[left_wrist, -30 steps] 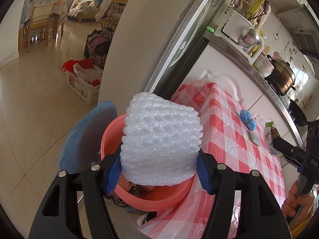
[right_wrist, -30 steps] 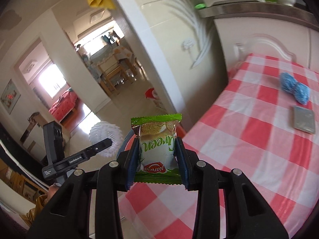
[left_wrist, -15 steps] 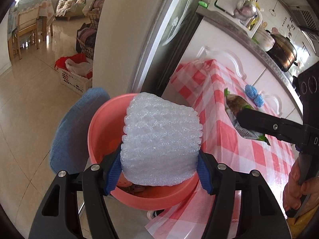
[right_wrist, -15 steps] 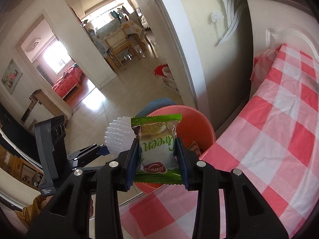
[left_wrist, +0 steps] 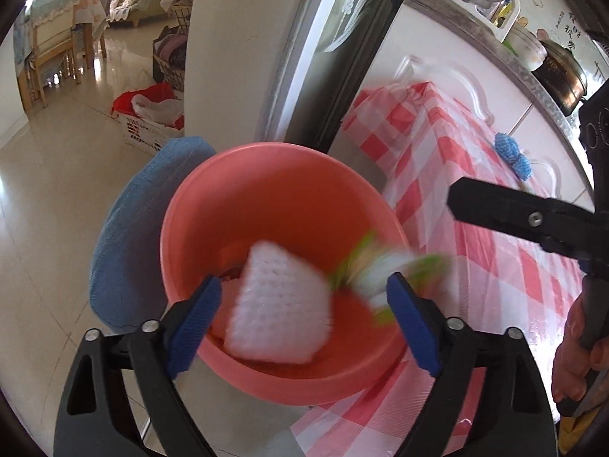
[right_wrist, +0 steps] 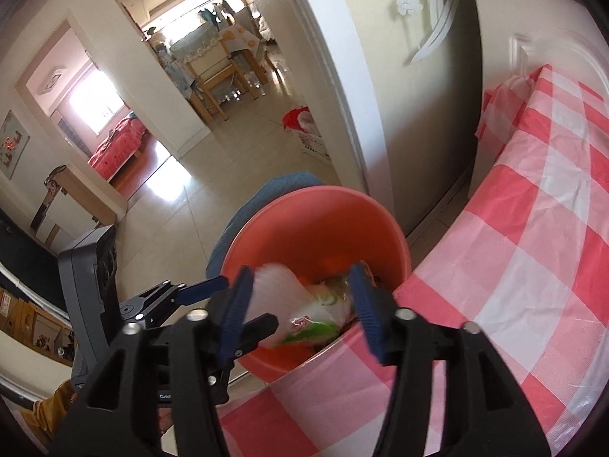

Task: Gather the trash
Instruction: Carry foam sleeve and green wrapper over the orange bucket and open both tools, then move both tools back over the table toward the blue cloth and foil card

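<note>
As jaws spread, ribbed foam net point(left_wrist: 279, 310), glossy wrapper point(right_wrist: 316, 323) fall into round plastic basin point(left_wrist: 266, 175)

Seen from behind each claw, looking steeply down and forward, close above the pink basin point(left_wrist: 266, 190) just ahead. Left claw point(left_wrist: 302, 320) view facing the checked counter point(left_wrist: 475, 190); right claw point(right_wrist: 300, 304) view facing the hallway. Shared: basin, counter edge.

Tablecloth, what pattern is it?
The tablecloth is a red-and-white check, clearest in the right wrist view.
</note>
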Motion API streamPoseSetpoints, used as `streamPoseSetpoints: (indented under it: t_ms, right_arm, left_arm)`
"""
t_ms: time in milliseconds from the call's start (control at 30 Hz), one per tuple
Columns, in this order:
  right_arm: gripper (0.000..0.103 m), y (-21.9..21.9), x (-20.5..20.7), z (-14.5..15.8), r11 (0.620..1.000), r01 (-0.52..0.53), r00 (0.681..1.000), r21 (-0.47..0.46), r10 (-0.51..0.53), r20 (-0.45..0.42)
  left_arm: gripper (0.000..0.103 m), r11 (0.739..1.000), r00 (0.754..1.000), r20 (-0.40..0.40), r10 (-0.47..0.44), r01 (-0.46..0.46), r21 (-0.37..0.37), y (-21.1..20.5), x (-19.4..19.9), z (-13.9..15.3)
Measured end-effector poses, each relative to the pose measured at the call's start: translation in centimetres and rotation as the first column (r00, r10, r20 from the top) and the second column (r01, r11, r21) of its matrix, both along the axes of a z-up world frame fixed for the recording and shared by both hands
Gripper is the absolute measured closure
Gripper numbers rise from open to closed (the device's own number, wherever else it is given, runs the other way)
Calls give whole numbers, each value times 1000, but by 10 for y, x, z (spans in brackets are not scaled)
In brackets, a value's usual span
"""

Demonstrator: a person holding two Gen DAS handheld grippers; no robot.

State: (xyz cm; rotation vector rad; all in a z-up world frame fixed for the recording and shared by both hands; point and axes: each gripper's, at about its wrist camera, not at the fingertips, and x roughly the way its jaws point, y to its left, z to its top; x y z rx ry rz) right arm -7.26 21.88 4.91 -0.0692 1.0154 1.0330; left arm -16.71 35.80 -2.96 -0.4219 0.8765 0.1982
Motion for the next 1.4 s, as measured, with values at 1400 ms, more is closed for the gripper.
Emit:
streamPoseSetpoints:
  t_ms: [1400]
  right_arm:
    - [9,-205,41,13,901,341,936,266,-351,-14]
  left_arm:
    - [9,998,998,54,20,-16,-69,-47,11,59]
